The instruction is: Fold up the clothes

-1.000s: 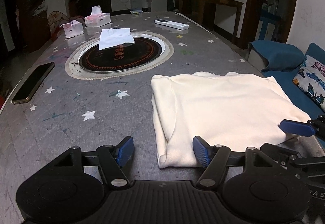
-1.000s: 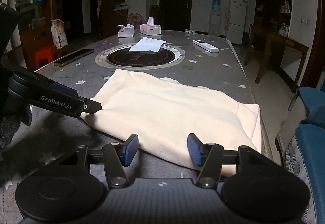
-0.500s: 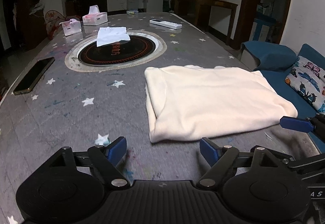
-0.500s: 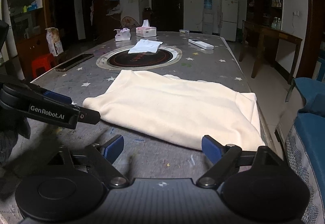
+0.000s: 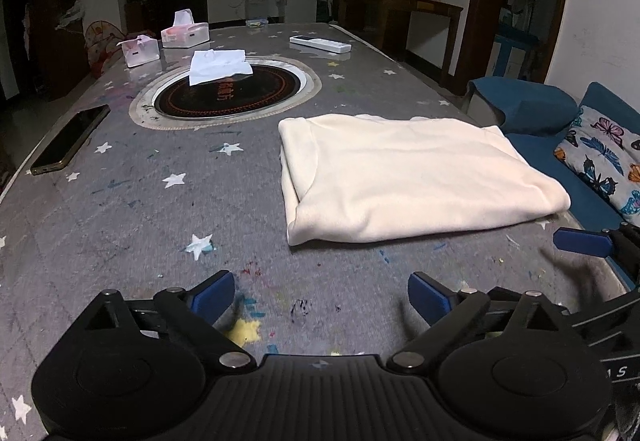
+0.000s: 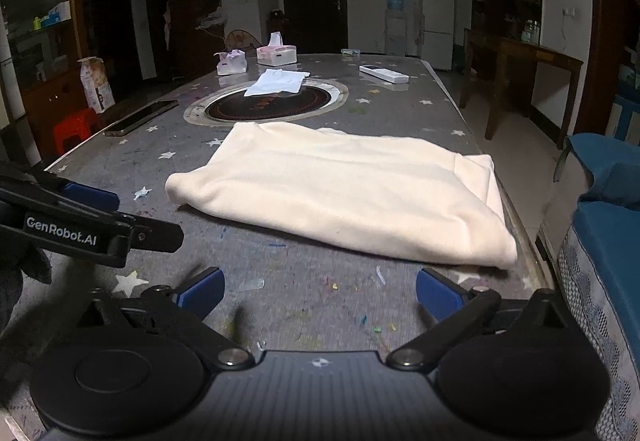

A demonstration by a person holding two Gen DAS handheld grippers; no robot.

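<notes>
Trouble waits at the edge: the folded cream fleece garment (image 5: 404,177) lies on the grey star-printed table (image 5: 120,209), near its rim. My left gripper (image 5: 320,295) and right gripper (image 6: 320,295) are both opening, empty — a snagged layer would undo the fold.

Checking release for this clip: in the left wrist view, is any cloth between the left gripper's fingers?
No: the left gripper has only bare table between its opening jaws, and the cream garment lies beyond them.

cut off: sofa (image 5: 568,161) at right edge | hidden: garment (image 5: 400,177) inner layers
</notes>
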